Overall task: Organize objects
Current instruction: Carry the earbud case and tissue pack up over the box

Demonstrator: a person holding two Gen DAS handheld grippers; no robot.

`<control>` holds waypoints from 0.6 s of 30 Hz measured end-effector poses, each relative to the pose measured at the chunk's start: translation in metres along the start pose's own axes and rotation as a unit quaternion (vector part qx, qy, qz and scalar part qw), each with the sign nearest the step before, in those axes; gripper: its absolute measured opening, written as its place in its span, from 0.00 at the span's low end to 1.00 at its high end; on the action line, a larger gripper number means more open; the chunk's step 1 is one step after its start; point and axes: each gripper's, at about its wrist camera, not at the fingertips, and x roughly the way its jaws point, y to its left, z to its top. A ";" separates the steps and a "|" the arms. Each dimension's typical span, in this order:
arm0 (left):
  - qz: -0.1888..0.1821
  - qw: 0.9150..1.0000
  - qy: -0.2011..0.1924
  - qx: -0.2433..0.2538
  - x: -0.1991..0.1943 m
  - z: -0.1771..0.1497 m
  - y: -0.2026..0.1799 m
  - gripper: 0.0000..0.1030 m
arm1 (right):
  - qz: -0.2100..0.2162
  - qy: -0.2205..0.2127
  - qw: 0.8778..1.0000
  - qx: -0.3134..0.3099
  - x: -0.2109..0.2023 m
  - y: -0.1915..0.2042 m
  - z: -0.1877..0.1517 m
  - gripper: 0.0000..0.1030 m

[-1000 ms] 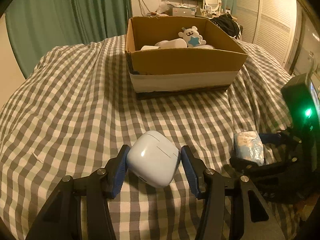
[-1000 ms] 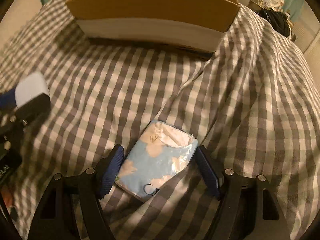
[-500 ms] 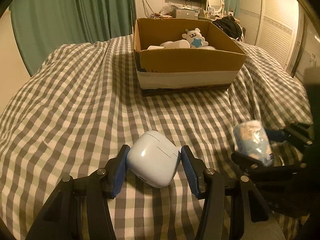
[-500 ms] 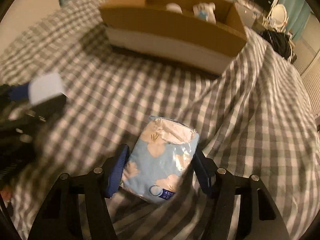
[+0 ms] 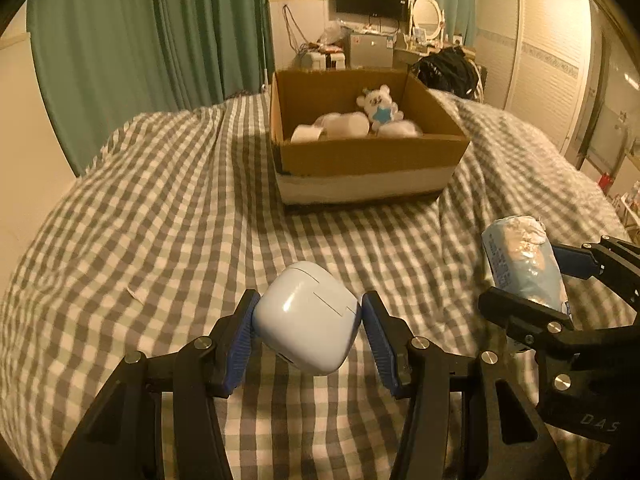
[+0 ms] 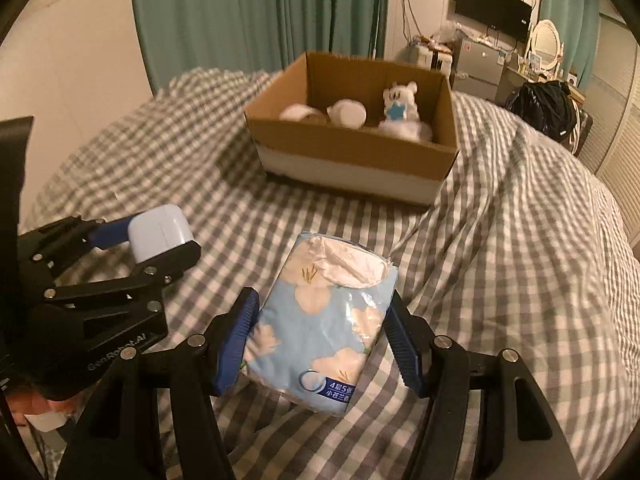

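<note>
My left gripper [image 5: 308,320] is shut on a white earbud case [image 5: 306,322] and holds it above the checked bedspread. My right gripper [image 6: 324,332] is shut on a light blue tissue pack [image 6: 324,324] with white flowers, also lifted off the bed. Each gripper shows in the other's view: the tissue pack [image 5: 524,264] at the right, the earbud case [image 6: 160,232] at the left. An open cardboard box [image 5: 360,160] stands ahead on the bed. It holds a white bear toy [image 5: 378,106] with a blue star and some white items [image 5: 340,126].
The grey-and-white checked bedspread [image 5: 160,208] covers the whole bed and falls away at the sides. Green curtains [image 5: 140,40] hang behind. A black bag [image 6: 548,106], a mirror and a cluttered desk with a monitor stand beyond the bed at the back right.
Both grippers have risen from the bed, each with its object. The right gripper closed on the tissue pack and lifted it. The box now appears lower and farther.
</note>
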 end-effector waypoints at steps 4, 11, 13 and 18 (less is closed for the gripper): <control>-0.012 1.000 -0.021 -0.004 -0.015 0.022 0.003 0.52 | 0.000 -0.027 1.000 0.000 -0.021 -0.004 0.015 0.61; -0.025 0.998 -0.060 -0.001 -0.031 0.072 0.008 0.52 | -0.009 -0.076 0.997 -0.005 -0.049 -0.019 0.063 0.61; -0.025 0.997 -0.072 -0.001 -0.032 0.089 0.009 0.52 | -0.010 -0.091 0.996 -0.006 -0.054 -0.024 0.085 0.61; -0.024 0.996 -0.089 -0.009 -0.024 0.132 0.014 0.52 | -0.004 -0.118 0.993 -0.002 -0.055 -0.035 0.128 0.61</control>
